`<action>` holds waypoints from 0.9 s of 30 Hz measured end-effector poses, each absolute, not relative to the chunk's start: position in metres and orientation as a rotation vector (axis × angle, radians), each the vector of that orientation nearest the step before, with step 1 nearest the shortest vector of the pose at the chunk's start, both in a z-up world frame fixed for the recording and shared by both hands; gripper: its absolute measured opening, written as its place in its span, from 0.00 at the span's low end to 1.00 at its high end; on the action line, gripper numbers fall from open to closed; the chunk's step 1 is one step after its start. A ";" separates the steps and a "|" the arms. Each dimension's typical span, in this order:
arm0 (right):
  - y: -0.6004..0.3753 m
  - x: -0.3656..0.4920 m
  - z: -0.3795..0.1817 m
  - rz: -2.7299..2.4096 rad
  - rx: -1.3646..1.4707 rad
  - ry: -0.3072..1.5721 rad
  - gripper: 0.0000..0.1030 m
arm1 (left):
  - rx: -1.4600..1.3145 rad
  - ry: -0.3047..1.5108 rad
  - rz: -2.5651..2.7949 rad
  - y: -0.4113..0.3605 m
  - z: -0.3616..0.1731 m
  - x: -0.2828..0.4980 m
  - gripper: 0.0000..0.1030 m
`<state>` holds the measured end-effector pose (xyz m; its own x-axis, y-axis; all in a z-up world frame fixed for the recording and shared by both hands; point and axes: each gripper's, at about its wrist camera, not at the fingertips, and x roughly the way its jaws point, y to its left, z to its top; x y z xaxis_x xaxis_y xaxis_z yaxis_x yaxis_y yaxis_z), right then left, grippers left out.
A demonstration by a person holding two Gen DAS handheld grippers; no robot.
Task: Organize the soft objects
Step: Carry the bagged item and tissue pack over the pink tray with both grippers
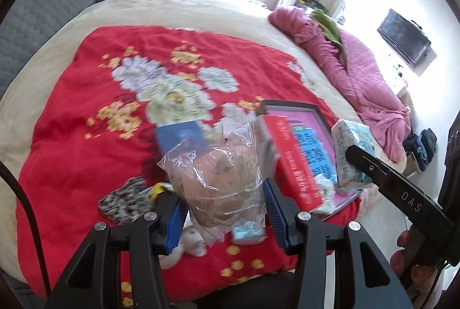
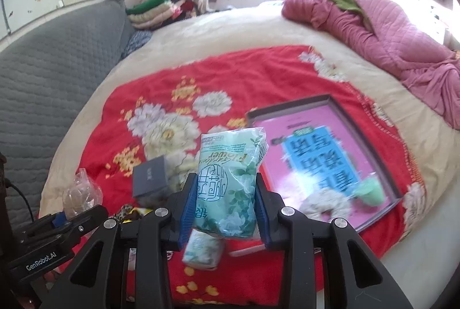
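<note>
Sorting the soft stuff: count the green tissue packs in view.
2. One tissue pack is clamped in the right gripper; a second pack lies on the red blanket beneath it. Others may be hidden.

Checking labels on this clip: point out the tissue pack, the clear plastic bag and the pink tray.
tissue pack (image 2: 227,185), right wrist view, printed front.
clear plastic bag (image 1: 218,179), left wrist view, crinkled middle.
pink tray (image 2: 290,107), right wrist view, far rim.

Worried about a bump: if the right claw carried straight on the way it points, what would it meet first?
Probably the red floral blanket on the bed, beyond the green tissue pack it grips; depth is unclear.
</note>
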<state>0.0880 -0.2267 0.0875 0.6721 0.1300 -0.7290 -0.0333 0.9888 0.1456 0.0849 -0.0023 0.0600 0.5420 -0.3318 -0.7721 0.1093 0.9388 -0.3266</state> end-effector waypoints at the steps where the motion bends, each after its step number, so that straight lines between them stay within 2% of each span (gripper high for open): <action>1: -0.234 0.085 0.092 0.080 0.118 0.818 0.36 | -0.240 0.962 -0.276 -0.011 0.063 0.086 0.50; 18: -0.344 0.062 0.109 -0.026 0.244 0.745 0.36 | -0.100 0.936 -0.406 -0.112 0.086 0.095 0.50; 27: -0.387 0.061 0.102 -0.092 0.286 0.740 0.36 | -0.058 0.963 -0.460 -0.152 0.076 0.112 0.50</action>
<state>0.0607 -0.3868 0.1024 0.7363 0.0178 -0.6764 0.1831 0.9571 0.2246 0.1123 -0.1524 0.0757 0.4828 -0.4027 -0.7777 0.3522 0.9023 -0.2485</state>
